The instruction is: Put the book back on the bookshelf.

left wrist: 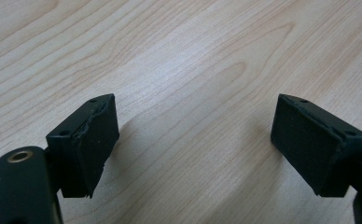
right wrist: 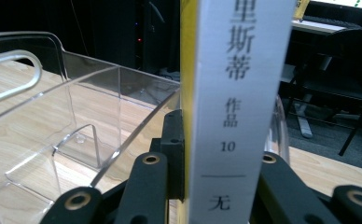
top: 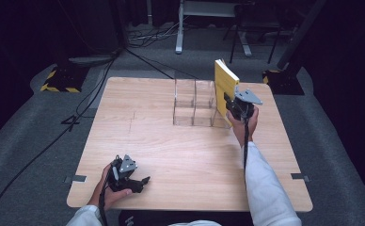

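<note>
A yellow book stands upright at the right end of a clear plastic organizer on the wooden table. My right gripper is shut on the book near its lower edge. In the right gripper view the book's white spine with printed characters rises between the two black jaws, and the organizer's clear dividers lie to its left. My left gripper rests low near the table's front left edge. Its pads stand wide apart over bare wood, holding nothing.
The table has open wood across its middle and left. Beyond its far edge lie cables, a black-and-yellow floor base, and desk and chair legs. Dark curtains close off both sides.
</note>
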The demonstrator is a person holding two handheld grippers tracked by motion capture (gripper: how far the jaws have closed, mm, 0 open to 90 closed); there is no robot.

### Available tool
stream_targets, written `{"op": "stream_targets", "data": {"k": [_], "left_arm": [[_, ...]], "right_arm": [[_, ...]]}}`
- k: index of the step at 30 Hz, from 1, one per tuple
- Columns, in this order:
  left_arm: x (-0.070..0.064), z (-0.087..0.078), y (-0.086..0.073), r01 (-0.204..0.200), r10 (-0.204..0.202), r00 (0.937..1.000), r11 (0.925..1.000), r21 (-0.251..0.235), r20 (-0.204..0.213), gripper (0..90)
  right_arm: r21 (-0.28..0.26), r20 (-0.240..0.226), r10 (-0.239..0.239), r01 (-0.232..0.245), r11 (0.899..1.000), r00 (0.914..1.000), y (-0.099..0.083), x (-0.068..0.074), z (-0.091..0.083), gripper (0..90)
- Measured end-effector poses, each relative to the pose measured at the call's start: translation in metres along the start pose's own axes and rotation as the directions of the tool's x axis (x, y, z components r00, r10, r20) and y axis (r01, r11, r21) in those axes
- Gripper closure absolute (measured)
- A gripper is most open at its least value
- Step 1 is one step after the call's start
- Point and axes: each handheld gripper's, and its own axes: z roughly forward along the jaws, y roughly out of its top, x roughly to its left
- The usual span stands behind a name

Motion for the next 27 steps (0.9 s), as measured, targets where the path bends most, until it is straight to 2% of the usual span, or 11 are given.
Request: {"op": "stream_targets", "data": {"k": [11,20,27], "left_arm": [[0.0,0.0,0.0,0.001,-0.001,1.0,1.0,0.0,0.001,15.8],[-0.001,0.0,0.0,0.002,-0.002,1.0,1.0,0.002,0.001,15.9],[-0.001,0.0,0.0,0.003,-0.003,1.0,1.0,0.003,0.0,15.9]], "right_arm": [[-0.004,0.003,0.013,-0.013,1.0,0.9999,-0.01,0.0,0.003,75.2],[0.019,-0.008,-0.029,0.029,0.999,0.9996,-0.015,0.004,-0.003,73.9],[0.008,-0.013,-0.008,0.008,1.0,0.9999,-0.022,0.0,-0.013,72.6]]}}
